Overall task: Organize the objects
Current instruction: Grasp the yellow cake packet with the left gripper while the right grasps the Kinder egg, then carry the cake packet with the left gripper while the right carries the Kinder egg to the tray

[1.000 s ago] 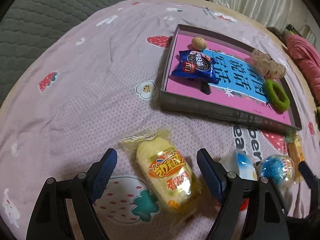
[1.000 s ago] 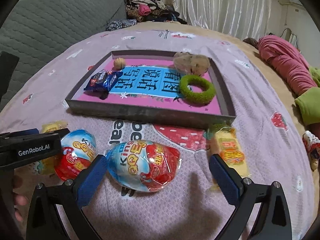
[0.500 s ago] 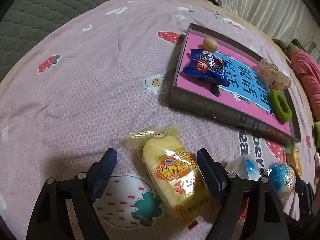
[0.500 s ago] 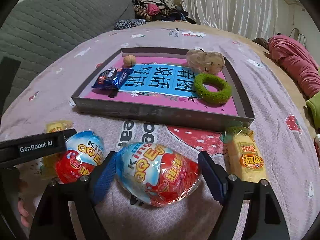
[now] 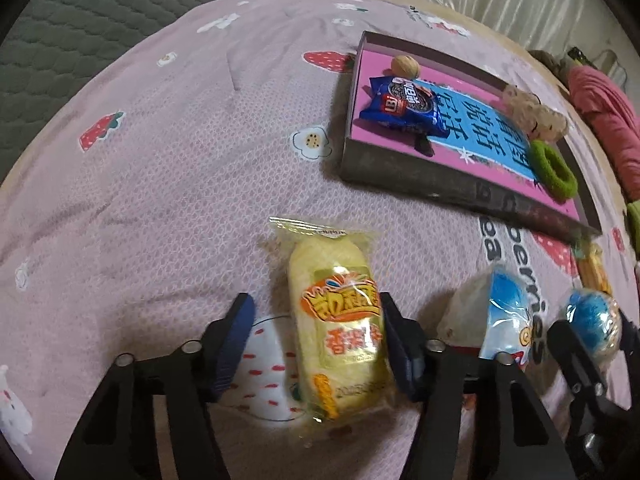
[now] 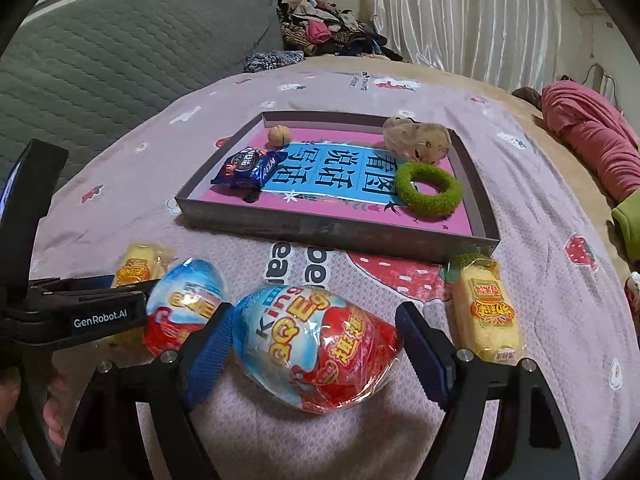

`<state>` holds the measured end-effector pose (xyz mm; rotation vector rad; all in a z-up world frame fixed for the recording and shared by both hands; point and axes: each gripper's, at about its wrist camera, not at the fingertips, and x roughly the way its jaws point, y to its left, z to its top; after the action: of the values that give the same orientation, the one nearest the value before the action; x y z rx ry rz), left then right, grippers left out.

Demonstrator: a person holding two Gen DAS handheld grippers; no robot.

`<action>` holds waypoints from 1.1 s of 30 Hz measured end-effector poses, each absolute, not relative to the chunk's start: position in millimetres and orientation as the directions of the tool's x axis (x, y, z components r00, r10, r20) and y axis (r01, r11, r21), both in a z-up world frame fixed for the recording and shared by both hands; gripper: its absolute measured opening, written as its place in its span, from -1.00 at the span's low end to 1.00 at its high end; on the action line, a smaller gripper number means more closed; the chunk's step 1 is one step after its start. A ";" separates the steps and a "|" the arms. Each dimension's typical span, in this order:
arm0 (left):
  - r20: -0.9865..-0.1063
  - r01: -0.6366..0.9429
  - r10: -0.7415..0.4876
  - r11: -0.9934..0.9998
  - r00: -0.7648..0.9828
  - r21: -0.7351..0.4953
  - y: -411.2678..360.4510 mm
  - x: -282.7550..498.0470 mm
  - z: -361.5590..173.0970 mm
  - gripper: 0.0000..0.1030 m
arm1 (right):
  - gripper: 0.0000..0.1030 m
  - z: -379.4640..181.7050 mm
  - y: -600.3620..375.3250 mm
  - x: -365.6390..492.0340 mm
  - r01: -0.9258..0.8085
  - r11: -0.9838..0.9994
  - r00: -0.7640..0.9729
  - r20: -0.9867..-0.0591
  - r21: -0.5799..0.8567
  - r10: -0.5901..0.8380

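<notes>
A yellow cake packet (image 5: 336,320) lies on the pink strawberry bedspread between the fingers of my left gripper (image 5: 314,312). Its jaws are closing: the right pad touches the wrapper, the left pad stands a little apart. In the right wrist view, my right gripper (image 6: 316,316) is shut on a red-and-blue wrapped toy egg (image 6: 316,340), with both pads against its sides. A second toy egg (image 6: 188,300) lies just left of it, beside the left gripper's body. Another yellow cake packet (image 6: 486,320) lies to the right.
A shallow grey box (image 6: 340,232) with a pink and blue floor sits further back. It holds a walnut (image 6: 278,135), a blue biscuit packet (image 6: 250,168), a beige plush (image 6: 418,142) and a green ring (image 6: 430,188). Clothes are piled beyond the bed and a pink bundle (image 6: 592,136) lies right.
The left jaws have narrowed around the yellow cake packet. The right jaws have come in from wide apart onto the toy egg.
</notes>
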<state>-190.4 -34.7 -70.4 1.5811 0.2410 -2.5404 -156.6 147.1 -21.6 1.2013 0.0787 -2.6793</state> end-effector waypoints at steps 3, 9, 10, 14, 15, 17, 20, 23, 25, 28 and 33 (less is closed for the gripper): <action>-0.893 0.176 -0.031 -0.983 -0.449 -0.055 -32.2 -184.8 -68.8 -0.19 | 0.57 -21.4 147.1 -154.3 0.206 -0.978 -0.642 -0.748 0.041 -0.167; -0.874 0.143 -0.008 -0.987 -0.486 -0.071 -31.2 -174.5 -66.3 -0.25 | 0.56 -13.2 154.1 -144.7 0.192 -0.978 -0.666 -0.721 0.081 -0.191; -0.871 0.146 -0.004 -0.986 -0.492 -0.077 -33.0 -172.7 -65.8 -0.25 | 0.56 -12.3 154.3 -143.5 0.193 -0.978 -0.666 -0.721 0.081 -0.191; -0.863 0.145 0.004 -0.985 -0.506 -0.089 -34.9 -164.8 -62.4 -0.25 | 0.56 -8.7 156.3 -135.7 0.191 -0.978 -0.669 -0.719 0.081 -0.190; -0.858 0.142 0.008 -0.985 -0.513 -0.095 -34.8 -161.6 -60.4 -0.25 | 0.56 -7.6 157.1 -133.0 0.189 -0.978 -0.670 -0.717 0.082 -0.190; -0.856 0.144 0.001 -0.986 -0.517 -0.088 -34.0 -157.3 -57.2 -0.26 | 0.56 -5.3 158.2 -127.3 0.186 -0.979 -0.674 -0.715 0.081 -0.187; -0.847 0.154 -0.016 -0.985 -0.531 -0.077 -35.5 -146.6 -48.0 -0.26 | 0.56 -0.3 161.1 -118.1 0.179 -0.981 -0.680 -0.710 0.079 -0.181; -0.840 0.153 -0.012 -0.985 -0.542 -0.085 -37.5 -138.0 -39.2 -0.26 | 0.56 5.0 162.9 -110.2 0.173 -0.982 -0.688 -0.704 0.080 -0.179; -0.835 0.150 -0.006 -0.984 -0.551 -0.092 -38.7 -130.6 -33.9 -0.26 | 0.56 8.8 163.1 -105.1 0.170 -0.982 -0.690 -0.702 0.079 -0.175; -0.825 0.140 -0.009 -0.987 -0.566 -0.085 -35.6 -119.4 -24.4 -0.26 | 0.56 17.0 163.1 -95.5 0.168 -0.983 -0.699 -0.693 0.078 -0.174; -0.801 0.109 0.004 -0.990 -0.599 -0.086 -27.4 -98.9 -2.7 -0.26 | 0.56 35.2 163.3 -78.3 0.173 -0.983 -0.720 -0.672 0.067 -0.173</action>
<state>-98.9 -27.4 -2.7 1.3777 0.1946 -2.7505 -78.3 163.3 35.2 1.0759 0.0014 -2.7521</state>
